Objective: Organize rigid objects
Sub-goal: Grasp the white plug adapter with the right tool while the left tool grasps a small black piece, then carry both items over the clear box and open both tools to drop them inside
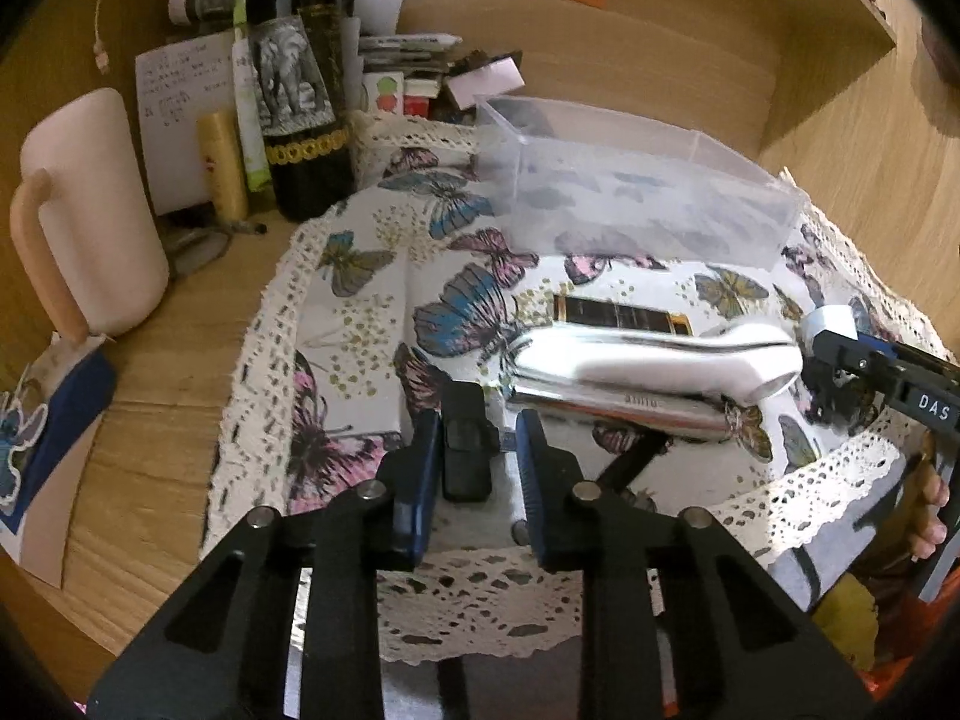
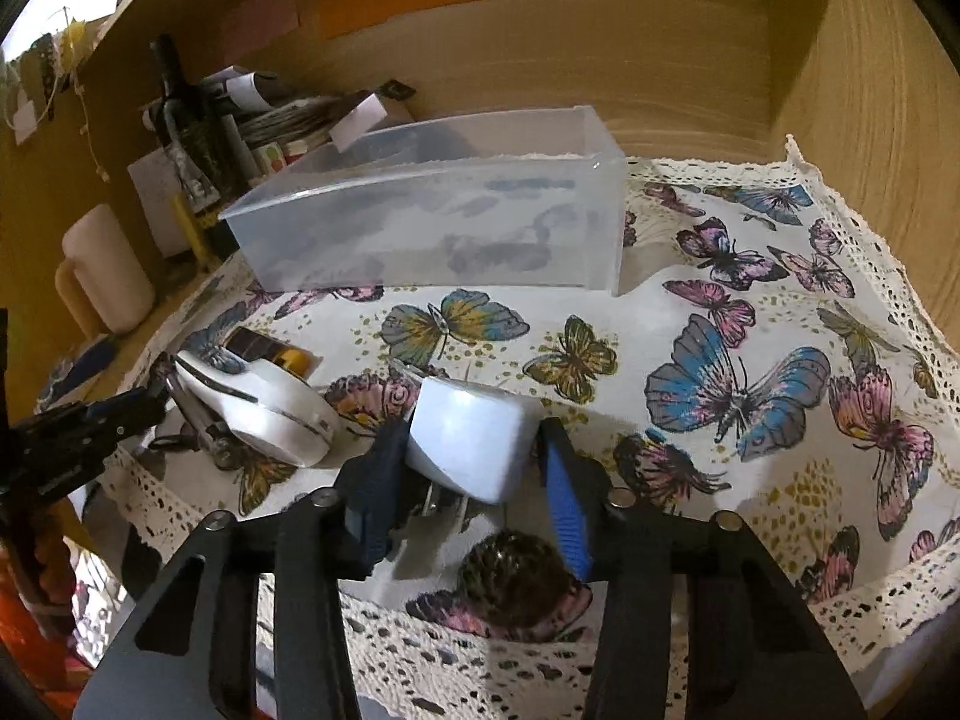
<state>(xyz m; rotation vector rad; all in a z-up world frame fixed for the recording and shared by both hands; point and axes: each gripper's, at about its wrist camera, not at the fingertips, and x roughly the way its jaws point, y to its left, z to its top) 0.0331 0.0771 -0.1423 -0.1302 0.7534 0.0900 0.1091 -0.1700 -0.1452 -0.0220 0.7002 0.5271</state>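
My left gripper (image 1: 477, 450) hangs open around a small black clip-like object (image 1: 465, 450) on the butterfly cloth; its left pad is beside the object and the right pad stands apart. My right gripper (image 2: 474, 450) is shut on a white rounded block (image 2: 471, 441) and holds it just above the cloth; it also shows in the left wrist view (image 1: 831, 324). A white and chrome tool (image 1: 654, 369) lies between the grippers, also in the right wrist view (image 2: 258, 414). A black and gold bar (image 1: 621, 315) lies behind it. A clear plastic bin (image 2: 432, 222) stands at the back.
A pink mug (image 1: 90, 216), a dark wine bottle (image 1: 300, 90), tubes and papers crowd the back left of the wooden desk. A dark round object (image 2: 516, 576) lies on the cloth under my right gripper. Wooden walls (image 2: 870, 120) close the back and right.
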